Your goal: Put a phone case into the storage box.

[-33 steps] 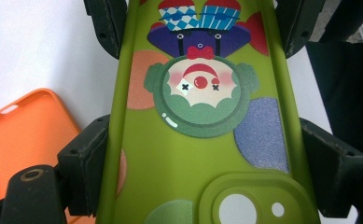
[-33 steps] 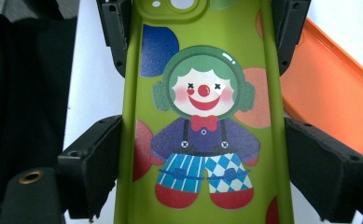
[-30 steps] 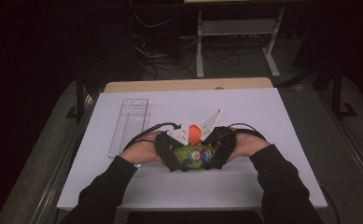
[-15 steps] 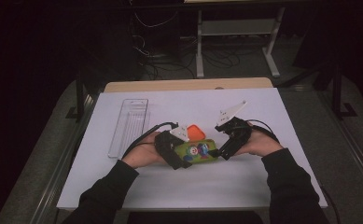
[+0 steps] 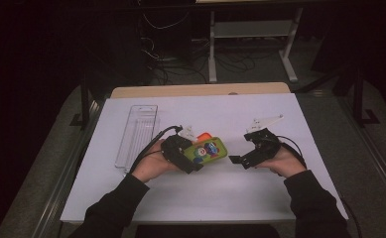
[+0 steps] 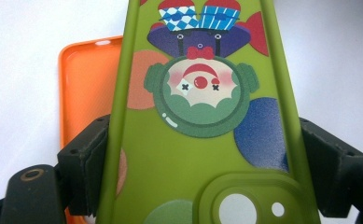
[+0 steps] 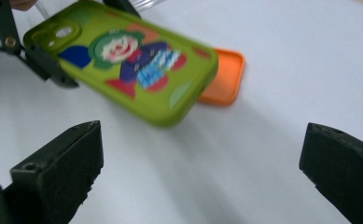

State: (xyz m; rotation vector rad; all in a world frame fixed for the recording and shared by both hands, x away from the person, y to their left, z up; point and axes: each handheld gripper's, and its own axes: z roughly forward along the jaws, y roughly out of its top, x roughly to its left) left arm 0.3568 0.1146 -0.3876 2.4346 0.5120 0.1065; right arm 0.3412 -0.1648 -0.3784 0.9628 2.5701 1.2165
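Left gripper clamps the green phone case; right gripper stands off, jaws spread.

High view: the left gripper (image 5: 193,161) grips the green phone case (image 5: 206,150) by its long edges, well apart from the right gripper (image 5: 240,159), with a clear tray (image 5: 137,134) to its far left. Left gripper view: both pads press the green case's sides, an orange case (image 6: 83,88) lying beneath and beside it. Right gripper view: the jaws have just been opening and hold nothing, the green case ahead of them on the white table (image 7: 282,56).
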